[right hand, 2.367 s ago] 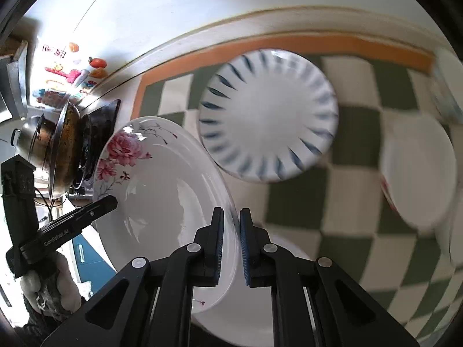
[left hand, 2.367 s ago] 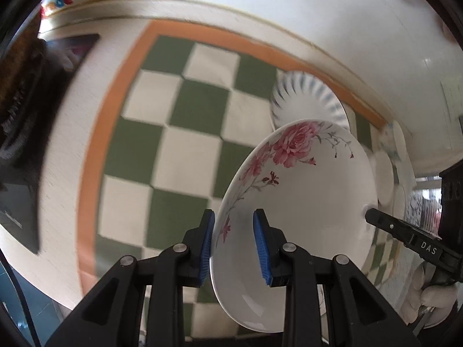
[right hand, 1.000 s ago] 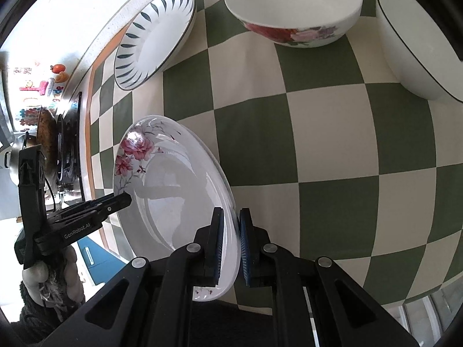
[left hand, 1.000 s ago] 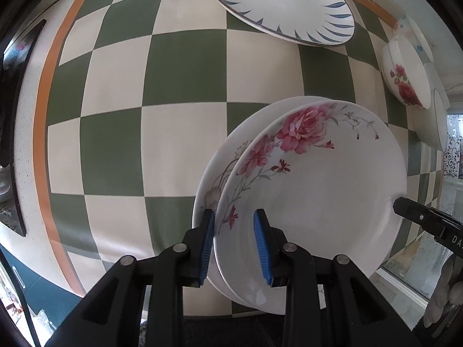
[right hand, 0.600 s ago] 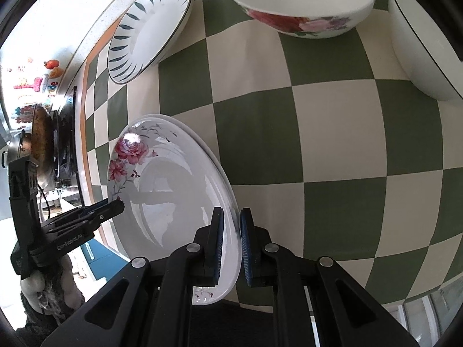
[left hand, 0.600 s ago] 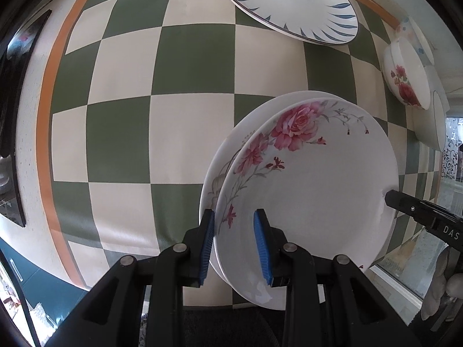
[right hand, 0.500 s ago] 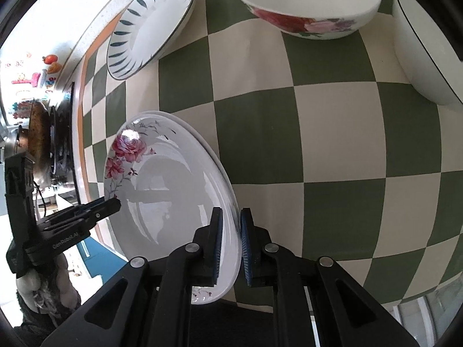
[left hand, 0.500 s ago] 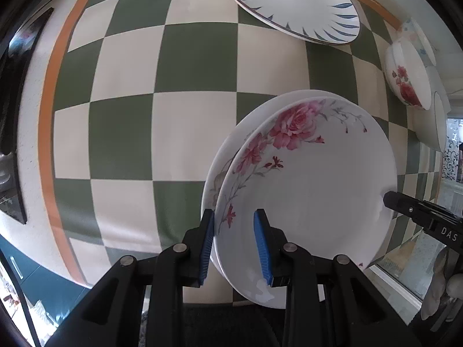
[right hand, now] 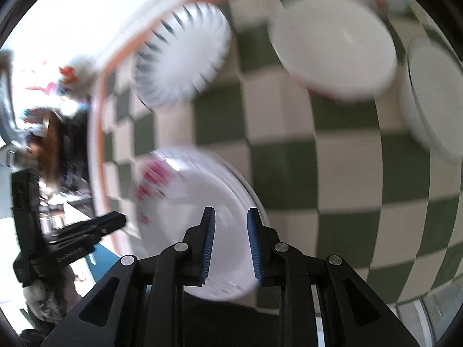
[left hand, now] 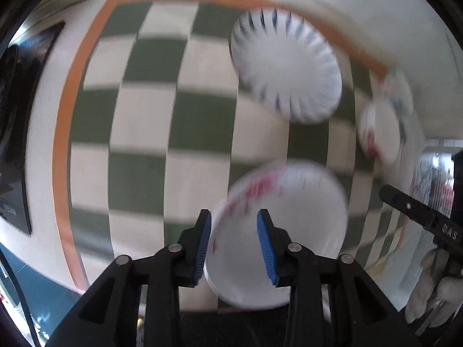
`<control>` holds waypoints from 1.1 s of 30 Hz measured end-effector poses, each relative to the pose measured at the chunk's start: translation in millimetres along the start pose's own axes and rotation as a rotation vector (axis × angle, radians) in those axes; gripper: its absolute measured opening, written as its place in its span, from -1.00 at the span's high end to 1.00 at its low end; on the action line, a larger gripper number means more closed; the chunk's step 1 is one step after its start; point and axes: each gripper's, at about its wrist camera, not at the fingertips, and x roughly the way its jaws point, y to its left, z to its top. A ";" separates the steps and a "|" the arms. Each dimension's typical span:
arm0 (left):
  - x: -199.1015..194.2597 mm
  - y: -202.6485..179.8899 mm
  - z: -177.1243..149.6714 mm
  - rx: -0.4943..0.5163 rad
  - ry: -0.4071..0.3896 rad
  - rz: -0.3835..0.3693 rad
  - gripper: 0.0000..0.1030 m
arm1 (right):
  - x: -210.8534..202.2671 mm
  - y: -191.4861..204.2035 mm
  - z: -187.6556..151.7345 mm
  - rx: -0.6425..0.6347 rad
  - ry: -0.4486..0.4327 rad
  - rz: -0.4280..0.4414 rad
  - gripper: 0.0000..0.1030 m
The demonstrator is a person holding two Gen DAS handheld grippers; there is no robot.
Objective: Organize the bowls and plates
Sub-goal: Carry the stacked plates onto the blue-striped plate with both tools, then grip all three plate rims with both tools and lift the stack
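Observation:
The white rose-patterned plate (left hand: 283, 231) lies on a second plate near the front edge of the checked counter (left hand: 139, 150); both views are blurred by motion. My left gripper (left hand: 233, 245) is open, its blue pads apart above the stack's near rim. My right gripper (right hand: 229, 244) is open too, above the same stack (right hand: 188, 208) from the other side. A white plate with dark blue rim strokes (left hand: 285, 66) lies further back and also shows in the right wrist view (right hand: 181, 55).
A rose-patterned bowl (right hand: 332, 49) and a plain white bowl (right hand: 434, 98) sit at the right, with another small bowl (left hand: 400, 95) behind. A dark stove (left hand: 11, 121) lies left of the counter. The counter's front edge is just below the stack.
Both grippers have let go of the rose plate, which now rests on the lower plate. Both grippers opened and pulled up and back from the stack.

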 end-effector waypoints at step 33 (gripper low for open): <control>54.7 -6.6 144.1 0.046 -0.071 0.016 0.67 | 73.1 3.3 180.9 0.001 -0.047 -0.142 0.80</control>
